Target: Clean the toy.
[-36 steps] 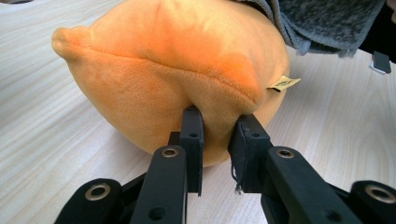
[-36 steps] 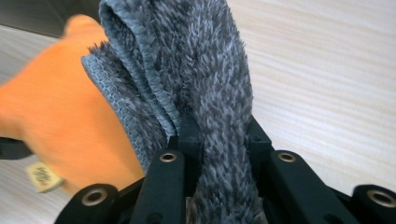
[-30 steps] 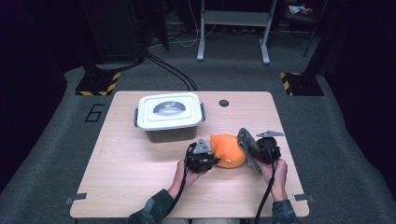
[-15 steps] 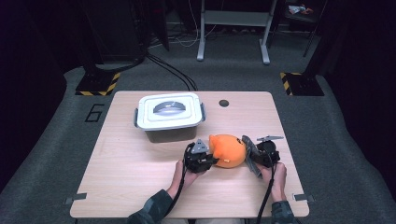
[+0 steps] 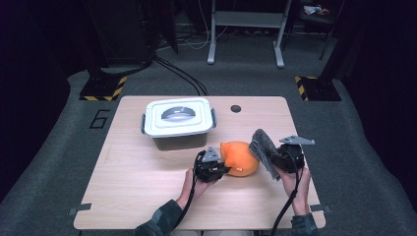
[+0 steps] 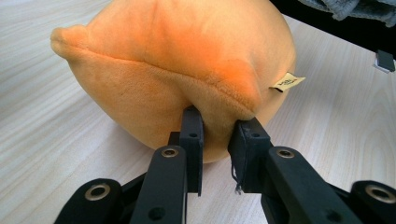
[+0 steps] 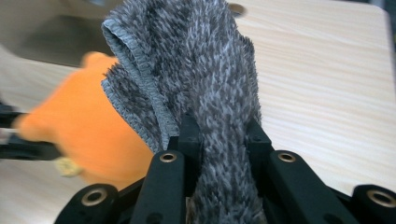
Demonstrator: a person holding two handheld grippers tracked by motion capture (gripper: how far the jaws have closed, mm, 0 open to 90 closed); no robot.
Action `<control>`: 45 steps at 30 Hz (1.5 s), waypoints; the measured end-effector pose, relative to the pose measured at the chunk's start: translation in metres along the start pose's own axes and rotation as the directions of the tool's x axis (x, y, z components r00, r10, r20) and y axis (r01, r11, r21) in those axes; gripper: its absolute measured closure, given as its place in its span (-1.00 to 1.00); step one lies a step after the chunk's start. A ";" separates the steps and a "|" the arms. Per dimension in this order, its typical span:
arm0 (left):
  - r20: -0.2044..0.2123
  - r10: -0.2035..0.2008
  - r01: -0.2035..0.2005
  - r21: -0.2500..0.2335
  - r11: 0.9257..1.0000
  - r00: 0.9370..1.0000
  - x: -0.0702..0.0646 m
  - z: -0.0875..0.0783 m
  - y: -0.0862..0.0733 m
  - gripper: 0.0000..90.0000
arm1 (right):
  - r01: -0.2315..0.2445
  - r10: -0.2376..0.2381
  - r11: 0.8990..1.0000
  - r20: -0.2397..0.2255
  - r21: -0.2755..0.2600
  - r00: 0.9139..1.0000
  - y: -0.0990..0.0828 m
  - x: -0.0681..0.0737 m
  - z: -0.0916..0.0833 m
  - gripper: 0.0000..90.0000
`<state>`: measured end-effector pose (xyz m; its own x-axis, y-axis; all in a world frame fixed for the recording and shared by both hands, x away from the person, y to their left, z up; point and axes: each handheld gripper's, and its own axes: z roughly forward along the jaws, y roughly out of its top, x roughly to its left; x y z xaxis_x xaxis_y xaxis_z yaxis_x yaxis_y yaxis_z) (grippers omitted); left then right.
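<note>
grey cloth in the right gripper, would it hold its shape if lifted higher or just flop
Probably flops: the grey cloth already folds and bunches above the right gripper, which is shut on it. Its fuzzy pile suggests it is light and unlikely to slip. Swung near the orange plush toy, it would likely drape over it rather than push it.

A pale wooden table (image 5: 147, 196) fills the middle of the frame. On it sit a lidded grey box (image 5: 178, 122) at upper left, an orange plush (image 5: 239, 158) at centre, and what may be a cable hole (image 5: 236, 108).

Orange plush toy (image 5: 239, 158), grey cloth (image 5: 262, 151) beside
</note>
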<state>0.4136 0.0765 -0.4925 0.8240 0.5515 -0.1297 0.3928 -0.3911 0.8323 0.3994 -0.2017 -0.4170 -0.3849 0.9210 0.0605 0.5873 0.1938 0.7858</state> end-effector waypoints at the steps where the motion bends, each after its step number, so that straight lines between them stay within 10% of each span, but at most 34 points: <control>1: 0.000 0.005 -0.005 -0.001 1.000 1.000 0.000 0.000 0.000 0.69 | 0.010 -0.010 1.000 -0.022 0.003 1.000 0.002 0.005 0.003 0.66; 7: -0.009 0.015 -0.015 -0.010 1.000 1.000 0.000 0.000 -0.001 0.63 | 0.046 -0.044 0.996 -0.029 0.076 0.999 0.000 0.017 0.032 0.67; 15: -0.083 0.068 -0.071 -0.029 0.997 0.994 -0.009 -0.005 -0.006 0.03 | 0.032 -0.030 0.996 -0.021 0.085 0.999 0.003 0.016 0.034 0.67; 21: -0.106 0.110 -0.110 0.002 0.994 0.988 -0.013 0.003 -0.008 -0.07 | 0.041 -0.039 0.995 -0.017 0.092 0.999 0.004 0.016 0.035 0.66; 31: -0.123 0.131 -0.133 -0.006 0.991 0.984 -0.013 0.007 -0.006 0.74 | 0.037 -0.035 0.997 -0.024 0.068 0.999 0.005 0.015 0.032 0.67; 37: -0.082 0.089 -0.090 -0.009 0.996 0.993 -0.011 0.002 0.002 0.79 | 0.017 -0.017 1.000 -0.046 0.017 0.999 0.009 0.011 0.015 0.67; 45: 0.006 0.000 0.000 -0.030 1.000 1.000 -0.009 -0.007 0.012 0.78 | 0.075 -0.077 0.997 -0.121 -0.021 0.990 0.023 0.039 -0.009 0.66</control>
<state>0.4079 0.0723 -0.4773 0.8266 0.5468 -0.1332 0.3805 -0.3685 0.8482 0.3915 -0.1641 -0.3907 -0.5126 0.8555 0.0736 0.5416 0.2556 0.8008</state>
